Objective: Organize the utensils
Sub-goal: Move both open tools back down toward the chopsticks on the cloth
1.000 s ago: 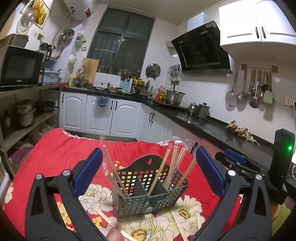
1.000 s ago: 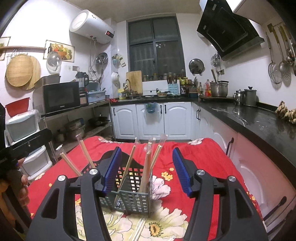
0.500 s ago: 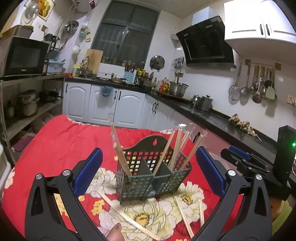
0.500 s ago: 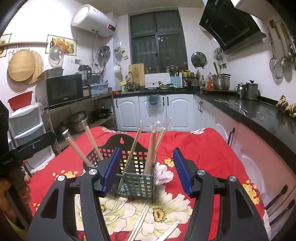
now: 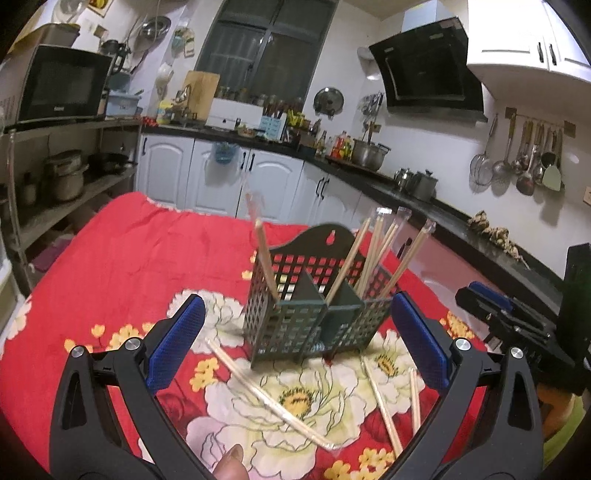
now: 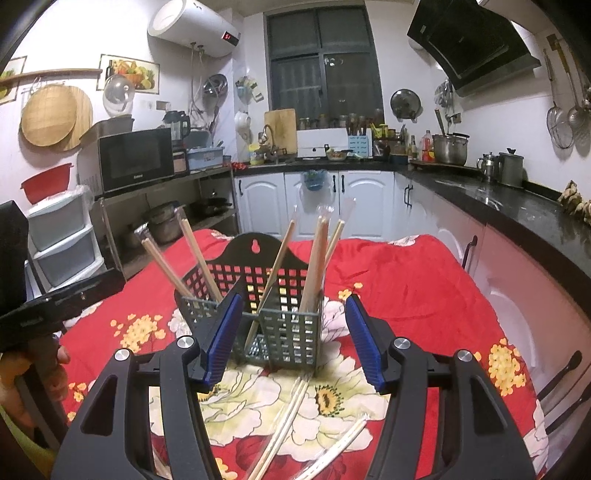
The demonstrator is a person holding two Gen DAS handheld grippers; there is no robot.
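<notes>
surface: my worktop (image 5: 122, 258) is covered with a red cloth printed with big white and yellow flowers; it fills the lower half of both views.
basket: the dark green utensil basket (image 5: 314, 314) stands upright at the centre of the left wrist frame, and at centre of the right wrist frame too (image 6: 273, 317), on the cloth.
in the basket: wrapped chopsticks (image 5: 373, 254) lean out of its compartments, one pair apart on the left side of the left wrist view, several fanned on the right.
on the cloth: loose chopsticks (image 5: 266, 391) lie flat in front of the basket, low in the frame; more lie below the basket in the right wrist view (image 6: 291, 413).
my left gripper (image 5: 295, 343): jaws spread wide, holding nothing, the basket seen between them.
my right gripper (image 6: 291, 339): jaws spread, nothing in them, framing the basket's near side.
room: a kitchen; microwave (image 6: 135, 158) on a shelf at middle left, white cabinets (image 6: 314, 199) under a black counter across the middle, dark window (image 6: 321, 62) at top centre, range hood (image 5: 424, 62) at upper right, ladles (image 5: 524, 158) hung on the right wall, water heater (image 6: 195, 29) at upper left.
</notes>
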